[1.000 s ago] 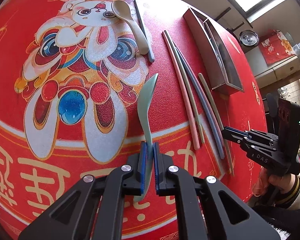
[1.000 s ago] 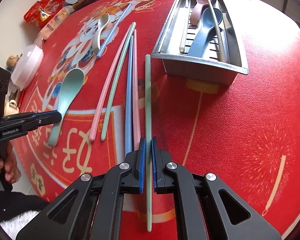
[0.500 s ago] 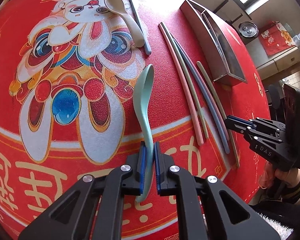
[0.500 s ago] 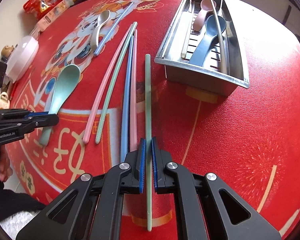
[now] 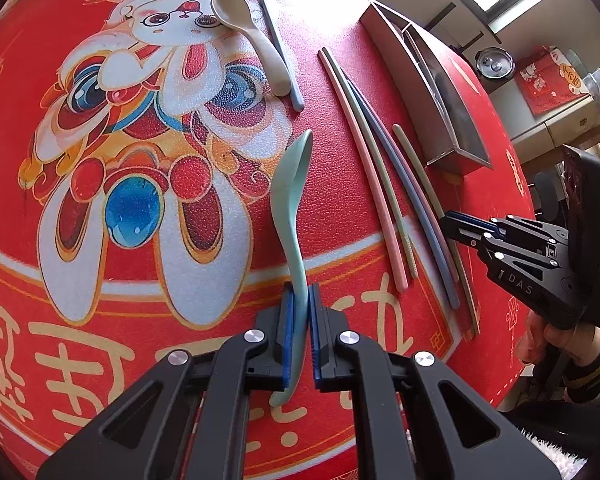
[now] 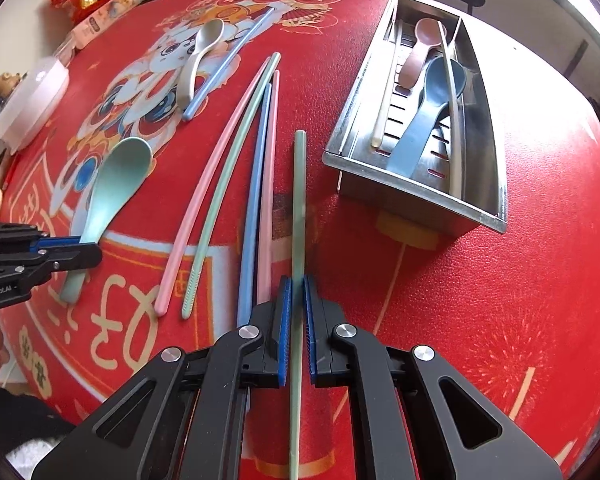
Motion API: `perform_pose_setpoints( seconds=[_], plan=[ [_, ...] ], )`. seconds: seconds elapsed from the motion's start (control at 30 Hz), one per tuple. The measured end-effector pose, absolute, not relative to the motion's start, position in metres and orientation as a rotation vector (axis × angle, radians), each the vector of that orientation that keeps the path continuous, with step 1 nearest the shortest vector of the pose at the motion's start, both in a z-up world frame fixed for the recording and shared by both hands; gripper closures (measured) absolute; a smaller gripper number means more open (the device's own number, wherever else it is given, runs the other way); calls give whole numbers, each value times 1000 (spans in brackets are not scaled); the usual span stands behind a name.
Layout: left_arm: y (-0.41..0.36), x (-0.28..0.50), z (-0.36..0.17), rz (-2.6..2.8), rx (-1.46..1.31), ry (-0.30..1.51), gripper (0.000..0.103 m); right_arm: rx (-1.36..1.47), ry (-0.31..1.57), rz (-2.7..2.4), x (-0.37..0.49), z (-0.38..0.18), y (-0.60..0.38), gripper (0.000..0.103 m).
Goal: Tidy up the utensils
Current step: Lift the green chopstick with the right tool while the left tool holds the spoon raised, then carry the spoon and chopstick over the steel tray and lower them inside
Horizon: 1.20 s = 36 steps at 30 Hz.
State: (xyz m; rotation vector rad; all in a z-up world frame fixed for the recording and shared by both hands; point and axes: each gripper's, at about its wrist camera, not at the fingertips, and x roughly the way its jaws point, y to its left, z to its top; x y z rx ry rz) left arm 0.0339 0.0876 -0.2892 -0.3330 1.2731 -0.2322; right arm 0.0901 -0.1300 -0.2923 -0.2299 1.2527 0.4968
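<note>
My left hand-held gripper (image 5: 299, 332) is pinching the green spoon (image 5: 292, 200) by its handle, pads pressed flat on both sides, the bowl tipped on edge and pointing away over the red table (image 5: 100, 280). My right hand-held gripper (image 6: 296, 328) is pinching the green chopstick (image 6: 298, 200) near its back third, with a long stretch sticking out ahead and a shorter tail behind the pads.

Just left of that chopstick lie four more, two pink, one green and one blue (image 6: 254, 200), fanned together on the table. Farther off sit a beige spoon (image 6: 198, 56) and another blue chopstick (image 6: 228, 64) touching it. The metal tray (image 6: 420, 204) stands to the right, already holding a pink spoon (image 6: 418, 52), a blue spoon (image 6: 424, 128) and two pale chopsticks.

I'd judge both pieces are picked and the carry to the tray is next. My worries: the chopstick is held off-centre on a thin, smooth shaft, so it could pivot between the pads and catch the tray's near wall. The spoon is gripped on a narrow tapering handle with its heavy bowl far out, so it may rotate or slide free. Both grippers heading to one tray could also collide.
</note>
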Motion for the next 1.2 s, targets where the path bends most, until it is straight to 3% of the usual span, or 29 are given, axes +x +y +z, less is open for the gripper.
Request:
perform_pose_setpoints(
  seconds=[0.7, 1.2],
  plan=[
    [98, 44, -247, -312, -423, 1215, 96, 29, 1212, 558, 79, -246, -168, 97],
    [35, 121, -218, -444, -405, 1185, 96, 231, 1150, 434, 121, -219, -204, 97]
  ],
)
